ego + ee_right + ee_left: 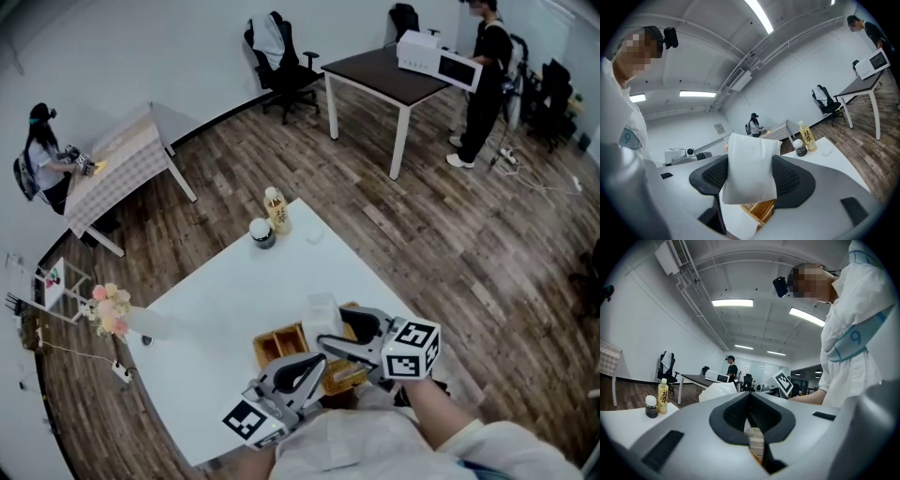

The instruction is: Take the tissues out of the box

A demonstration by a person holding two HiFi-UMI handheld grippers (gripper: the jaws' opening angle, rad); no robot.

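Note:
A wooden box [278,345] with compartments stands near the front edge of the white table [216,309]. My left gripper [319,369] is shut on the box's near wall, and the left gripper view shows a strip of wood [755,440] pinched between its jaws [754,437]. My right gripper [343,330] hovers just above the box, shut on a white tissue pack [322,311]. In the right gripper view the pack [750,164] fills the gap between the pads of that gripper [750,174], with the box's woven side [761,211] below it.
A yellow drink bottle [276,210] and a dark jar [262,233] stand at the table's far corner. A vase of flowers [112,312] lies at the left edge. Other tables, chairs and two people are farther off on the wooden floor.

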